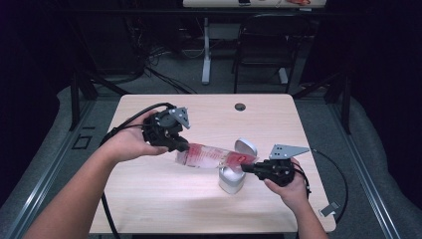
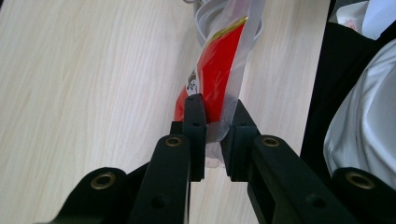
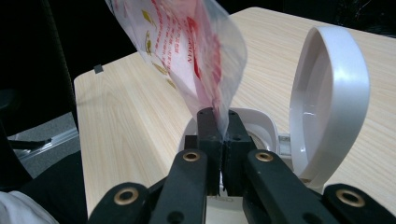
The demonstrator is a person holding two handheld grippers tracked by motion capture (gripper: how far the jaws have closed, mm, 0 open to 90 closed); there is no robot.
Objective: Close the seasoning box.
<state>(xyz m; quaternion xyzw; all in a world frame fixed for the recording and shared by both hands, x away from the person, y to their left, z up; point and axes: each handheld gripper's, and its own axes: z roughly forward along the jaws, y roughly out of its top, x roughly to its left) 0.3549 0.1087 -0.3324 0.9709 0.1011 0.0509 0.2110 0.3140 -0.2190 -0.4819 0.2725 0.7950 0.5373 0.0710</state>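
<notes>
Forearms reach in from the near edge of the table (image 1: 149, 199), a pale wood top that carries everything. Largest on it after that is the clear plastic bag (image 1: 211, 157) with red print, stretched level above the middle of the table, closer to the near edge than the far one. Its left end is pinched in the left gripper (image 1: 181, 146); in the left gripper view the jaws (image 2: 212, 123) stand narrow, clamped on the bag's edge with film bunched between them. Its right end is pinched in the right gripper (image 1: 247, 168), whose jaws (image 3: 218, 122) are nearly together on a thin fold of the bag. Beneath that end, toward the right side, stands a white container (image 1: 231, 180), its round hinged lid (image 3: 327, 102) tipped up and open. Smallest, a dark round hole (image 1: 240, 106) sits by the far edge.
</notes>
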